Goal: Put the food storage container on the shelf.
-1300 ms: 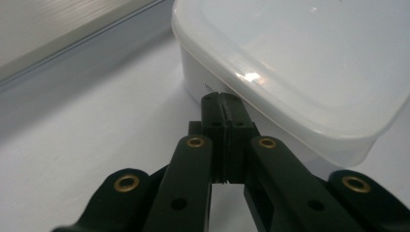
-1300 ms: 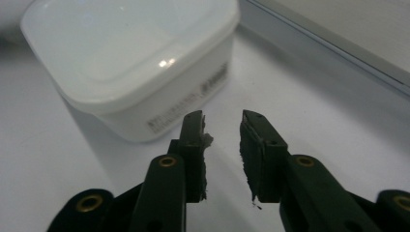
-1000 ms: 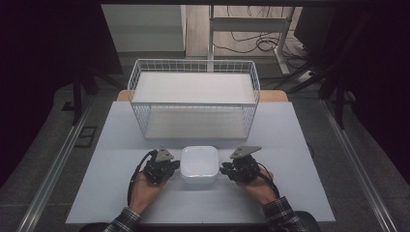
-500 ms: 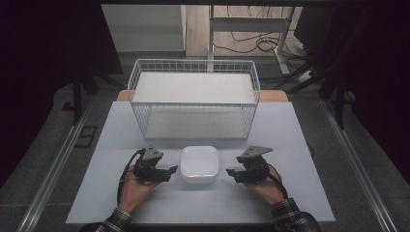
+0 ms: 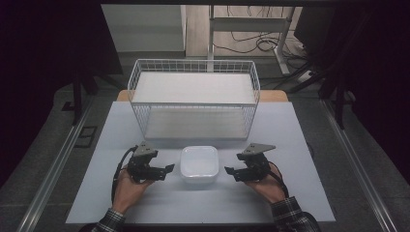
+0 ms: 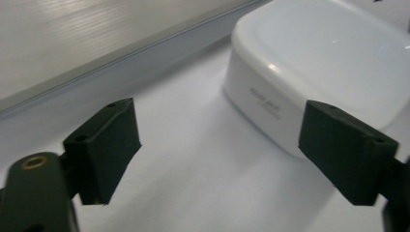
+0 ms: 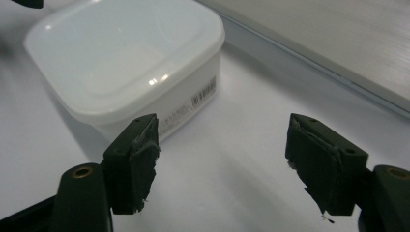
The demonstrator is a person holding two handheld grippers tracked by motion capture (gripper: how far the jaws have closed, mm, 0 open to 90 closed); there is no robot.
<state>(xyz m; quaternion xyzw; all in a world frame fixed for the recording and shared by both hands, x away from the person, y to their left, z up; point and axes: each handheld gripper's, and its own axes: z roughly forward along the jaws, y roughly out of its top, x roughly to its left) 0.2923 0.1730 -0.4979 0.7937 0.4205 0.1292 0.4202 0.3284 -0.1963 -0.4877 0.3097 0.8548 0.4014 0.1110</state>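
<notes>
On the white table (image 5: 145, 212), just in front of the wire basket (image 5: 193, 104), the white lidded container (image 5: 198, 164) is sitting flat, with its lid on and nothing gripping it. The left gripper (image 5: 167, 169) is hovering just beside the container's left side and the right gripper (image 5: 229, 170) just beside its right side, both pointing inward at it. Each pair of jaws has just been opening, and nothing is lying between either pair: in the left gripper view the two black pads are standing wide apart over bare table, with the container (image 6: 319, 77) ahead and to the right, partly behind the right-hand pad; in the right gripper view the pads are likewise standing well apart, with the container (image 7: 125, 63) ahead and to the left, beyond the left pad. Neither pad is touching it.

As a judgement, the container is looking like something just set down and let go, so a placing step is appearing finished. The wire basket, with its white shelf (image 5: 193, 88) across the top, is standing bare, so if the work is meant to end with the container in or on the basket, that lift and transfer is what is remaining.
</notes>
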